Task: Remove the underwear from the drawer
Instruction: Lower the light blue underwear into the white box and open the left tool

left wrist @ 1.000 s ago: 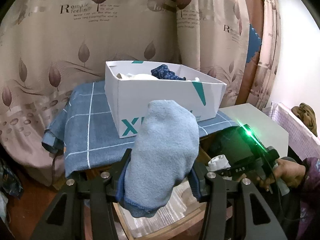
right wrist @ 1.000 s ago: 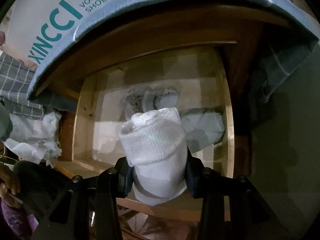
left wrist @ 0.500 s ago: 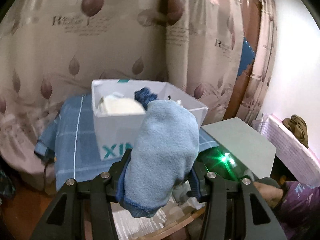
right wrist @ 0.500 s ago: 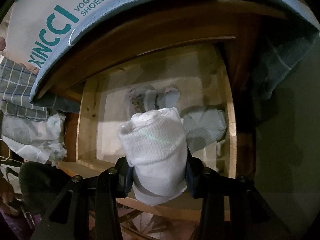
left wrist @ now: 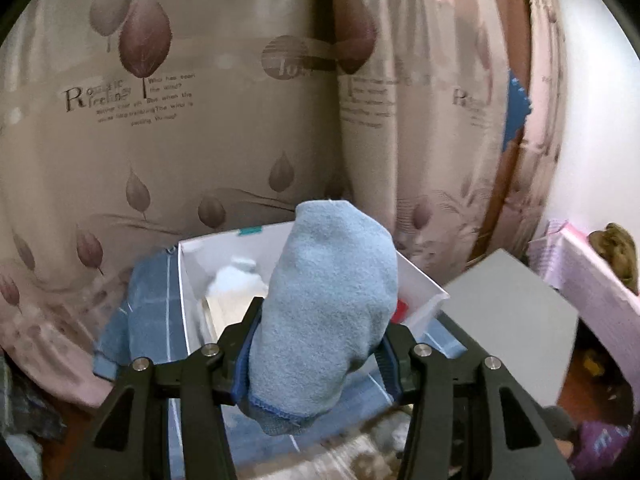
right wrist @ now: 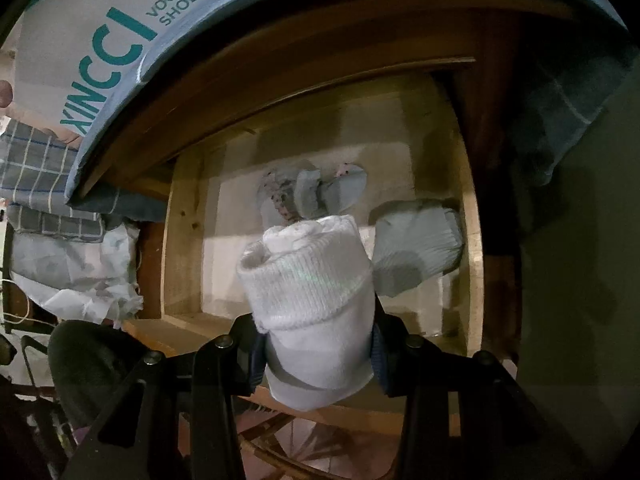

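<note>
My left gripper (left wrist: 316, 344) is shut on a light blue rolled garment (left wrist: 328, 300), held up over the open white shoe box (left wrist: 424, 280). The box holds a white bundle (left wrist: 236, 280) and something red. My right gripper (right wrist: 316, 344) is shut on a white rolled garment (right wrist: 312, 280), held above the open wooden drawer (right wrist: 472, 208). In the drawer lie a grey folded garment (right wrist: 416, 248) at the right and a grey patterned one (right wrist: 308, 192) further back.
The shoe box (right wrist: 120, 40) stands on a blue checked cloth (left wrist: 148, 312) over the table. Leaf-print curtains (left wrist: 180, 120) hang behind. A grey surface (left wrist: 508, 312) lies to the right. Crumpled white plastic (right wrist: 80, 272) sits left of the drawer.
My left gripper has risen and moved forward with the blue garment, now over the box's opening. My right gripper with the white garment has moved slightly nearer the drawer.
</note>
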Demonstrator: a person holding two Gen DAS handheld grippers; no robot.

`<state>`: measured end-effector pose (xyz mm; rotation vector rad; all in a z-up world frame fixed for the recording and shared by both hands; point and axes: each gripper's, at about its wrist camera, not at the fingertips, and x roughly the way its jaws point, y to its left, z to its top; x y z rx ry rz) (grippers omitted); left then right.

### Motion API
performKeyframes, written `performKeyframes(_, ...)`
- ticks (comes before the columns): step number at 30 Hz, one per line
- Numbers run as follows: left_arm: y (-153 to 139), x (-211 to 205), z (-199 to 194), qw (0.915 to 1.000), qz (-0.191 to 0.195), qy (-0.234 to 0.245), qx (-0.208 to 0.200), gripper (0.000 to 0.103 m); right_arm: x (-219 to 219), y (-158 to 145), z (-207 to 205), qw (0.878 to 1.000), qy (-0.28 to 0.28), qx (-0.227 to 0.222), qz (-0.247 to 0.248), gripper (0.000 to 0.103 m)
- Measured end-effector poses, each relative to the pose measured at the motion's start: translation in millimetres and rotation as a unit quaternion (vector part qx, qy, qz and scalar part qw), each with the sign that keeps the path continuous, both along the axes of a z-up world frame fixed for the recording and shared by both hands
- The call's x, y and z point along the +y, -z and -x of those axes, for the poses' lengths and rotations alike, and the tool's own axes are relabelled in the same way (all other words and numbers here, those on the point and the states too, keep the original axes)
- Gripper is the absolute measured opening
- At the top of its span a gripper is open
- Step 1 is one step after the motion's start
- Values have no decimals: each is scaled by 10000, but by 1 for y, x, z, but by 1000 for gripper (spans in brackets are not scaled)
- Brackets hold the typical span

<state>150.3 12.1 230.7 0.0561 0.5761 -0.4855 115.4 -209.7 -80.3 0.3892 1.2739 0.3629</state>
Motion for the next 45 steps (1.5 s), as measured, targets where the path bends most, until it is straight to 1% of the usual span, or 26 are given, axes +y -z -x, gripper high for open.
performKeyframes(3, -3, -12, -42, 9993, -247, -182, 231, 51, -1, 0, 0, 10000, -3, 25, -33, 39)
performKeyframes(5, 0, -22, -62, 9980, -469, -291, 321, 51, -2, 0, 0, 10000, -4, 53, -67, 39)
performKeyframes(10, 24, -37, -109, 9919, -1013, -527, 557, 51, -2, -1, 0, 9999, -40, 68, -132, 39)
performKeyframes(12, 35, -38, -121, 9891, -1157, -609, 671, 51, 0, 0, 0, 9998, -76, 82, -133, 39)
performKeyframes(16, 51, -39, -144, 9831, -1450, -822, 756, 52, 3, 0, -1, 9998, -107, 96, -151, 39)
performKeyframes(18, 55, -37, -153, 9825, -1446, -830, 830, 54, 4, 0, -1, 9997, -131, 97, -197, 40)
performKeyframes(24, 66, -32, -168, 9764, -1640, -1027, 957, 57, 7, 0, -1, 9995, -201, 98, -240, 40)
performKeyframes(29, 66, -33, -162, 9712, -1868, -1273, 747, 60, 8, 0, -1, 9994, -203, 104, -241, 40)
performKeyframes(31, 64, -34, -158, 9714, -1882, -1293, 654, 61, 7, 0, -1, 9995, -208, 104, -233, 40)
performKeyframes(33, 60, -35, -149, 9735, -1827, -1274, 526, 62, 7, 0, -1, 9995, -208, 109, -224, 40)
performKeyframes(35, 54, -34, -137, 9753, -1744, -1308, 360, 63, 7, 1, -1, 9995, -199, 120, -218, 40)
performKeyframes(37, 47, -33, -120, 9785, -1615, -1276, 102, 63, 7, 2, -1, 9995, -194, 124, -201, 40)
performKeyframes(40, 34, -30, -86, 9774, -1540, -1394, -380, 64, 7, 3, -2, 9996, -181, 140, -175, 40)
performKeyframes(41, 31, -28, -74, 9785, -1441, -1396, -478, 64, 7, 3, -2, 9996, -183, 139, -155, 40)
performKeyframes(43, 28, -20, -46, 9841, -1125, -1245, -583, 66, 7, 4, -2, 9996, -180, 150, -143, 40)
performKeyframes(45, 30, -15, -28, 9864, -978, -1194, -558, 66, 6, 5, -3, 9996, -180, 152, -136, 40)
